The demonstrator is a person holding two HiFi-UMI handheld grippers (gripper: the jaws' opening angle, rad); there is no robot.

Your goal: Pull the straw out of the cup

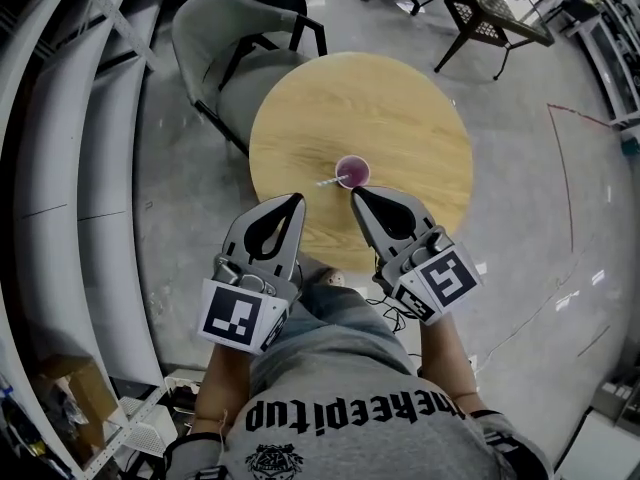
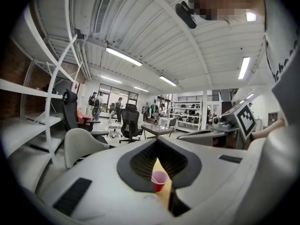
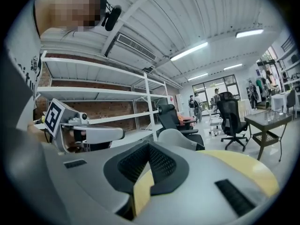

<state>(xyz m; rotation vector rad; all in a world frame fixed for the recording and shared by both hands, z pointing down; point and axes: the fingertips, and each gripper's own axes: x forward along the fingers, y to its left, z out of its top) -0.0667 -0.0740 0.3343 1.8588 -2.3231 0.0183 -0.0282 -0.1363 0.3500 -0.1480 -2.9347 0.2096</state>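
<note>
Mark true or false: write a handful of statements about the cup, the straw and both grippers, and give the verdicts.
1. The straw is in the cup. True.
2. The left gripper grips the straw. False: it is shut on nothing, short of the cup.
3. The cup lies on its side. False: it stands upright on the table.
4. The table is round and wooden. True.
5. The right gripper is open. False: its fingers are together, with nothing between them.
6. A chair stands beyond the table. True.
</note>
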